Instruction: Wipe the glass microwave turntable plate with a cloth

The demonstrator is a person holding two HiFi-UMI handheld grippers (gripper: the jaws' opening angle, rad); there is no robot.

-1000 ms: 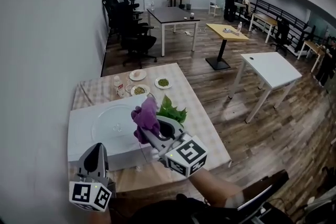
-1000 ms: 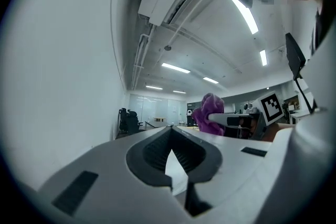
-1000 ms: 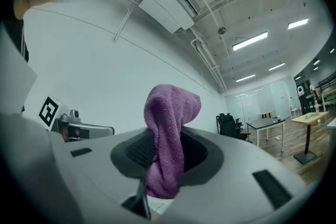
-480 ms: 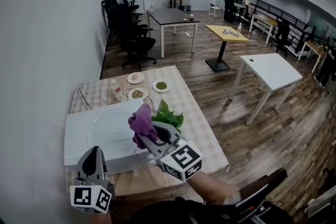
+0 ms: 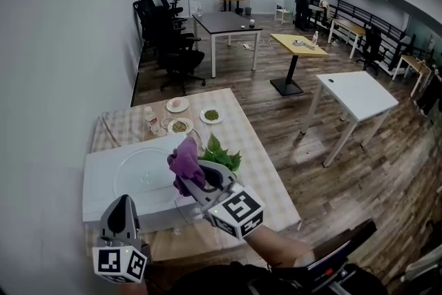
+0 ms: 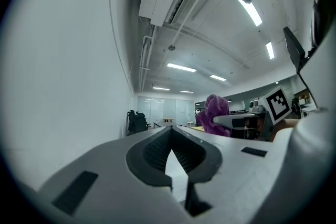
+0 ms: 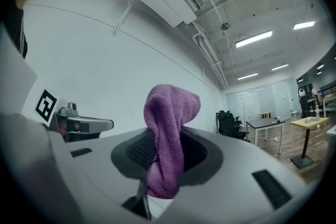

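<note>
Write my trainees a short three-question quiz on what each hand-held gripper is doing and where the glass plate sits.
1. True or false: the right hand-held gripper is shut on the purple cloth.
2. Multiple choice: the glass turntable plate lies on (A) a sink, (B) the white appliance, (C) a shelf.
3. Fill in: the jaws of the left hand-held gripper are ____ with nothing between them.
Key: 1 true; 2 B; 3 shut.

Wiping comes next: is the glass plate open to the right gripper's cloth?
Likely yes: the right gripper holds the purple cloth close by the glass plate, which lies bare, with nothing between them.
</note>
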